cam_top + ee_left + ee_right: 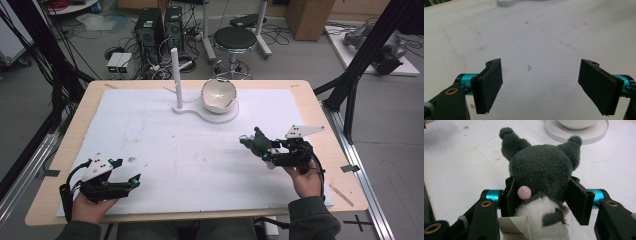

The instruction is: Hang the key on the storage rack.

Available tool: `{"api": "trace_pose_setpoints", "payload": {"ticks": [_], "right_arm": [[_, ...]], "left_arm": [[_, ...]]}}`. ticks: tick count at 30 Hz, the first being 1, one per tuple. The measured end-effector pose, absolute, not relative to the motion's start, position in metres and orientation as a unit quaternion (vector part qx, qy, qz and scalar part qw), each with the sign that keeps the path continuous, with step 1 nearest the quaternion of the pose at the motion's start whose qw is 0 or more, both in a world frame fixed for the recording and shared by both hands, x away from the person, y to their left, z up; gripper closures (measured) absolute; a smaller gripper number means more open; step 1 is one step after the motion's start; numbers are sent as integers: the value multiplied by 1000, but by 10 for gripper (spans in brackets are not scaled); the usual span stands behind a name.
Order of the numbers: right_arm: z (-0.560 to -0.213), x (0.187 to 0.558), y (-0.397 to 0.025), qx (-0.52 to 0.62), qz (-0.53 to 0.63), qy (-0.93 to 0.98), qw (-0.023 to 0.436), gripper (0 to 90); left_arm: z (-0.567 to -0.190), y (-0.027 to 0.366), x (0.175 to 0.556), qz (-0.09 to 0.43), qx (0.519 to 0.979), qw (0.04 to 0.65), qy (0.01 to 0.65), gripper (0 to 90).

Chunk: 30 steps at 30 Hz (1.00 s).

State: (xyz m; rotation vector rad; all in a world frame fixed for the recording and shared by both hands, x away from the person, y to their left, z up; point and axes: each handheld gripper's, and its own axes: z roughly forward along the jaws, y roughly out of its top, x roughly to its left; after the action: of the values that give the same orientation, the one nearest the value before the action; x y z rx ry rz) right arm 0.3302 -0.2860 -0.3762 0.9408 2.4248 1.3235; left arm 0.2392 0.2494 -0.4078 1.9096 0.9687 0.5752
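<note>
Grey-and-white plush toy [541, 185] pinched at head between right gripper [260, 145] jaws, above white mat [200, 150], near bowl [218, 95]. Likely soft, light, compressible; hold at head or neck seems secure. Left gripper [541, 85] jaws wide, empty.

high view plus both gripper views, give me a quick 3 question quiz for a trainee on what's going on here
1. True or false: the left gripper has its jaws spread wide over the bare white mat with nothing between them.
2. What is the right gripper clamped on?
A. a white bowl
B. a dark grey and white plush toy
C. a white post
3. Fill in: the bowl sits tilted on a round white ____, beside the upright white post.

Key
1. True.
2. B, the plush toy, with a paper tag near its white body.
3. base.
</note>
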Motion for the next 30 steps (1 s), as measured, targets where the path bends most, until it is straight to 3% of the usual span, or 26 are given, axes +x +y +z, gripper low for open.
{"api": "trace_pose_setpoints", "payload": {"ticks": [30], "right_arm": [[-315, 356, -229, 248, 485, 833, 97, 457]], "left_arm": [[-407, 252, 238, 234, 769, 449, 390, 199]]}}
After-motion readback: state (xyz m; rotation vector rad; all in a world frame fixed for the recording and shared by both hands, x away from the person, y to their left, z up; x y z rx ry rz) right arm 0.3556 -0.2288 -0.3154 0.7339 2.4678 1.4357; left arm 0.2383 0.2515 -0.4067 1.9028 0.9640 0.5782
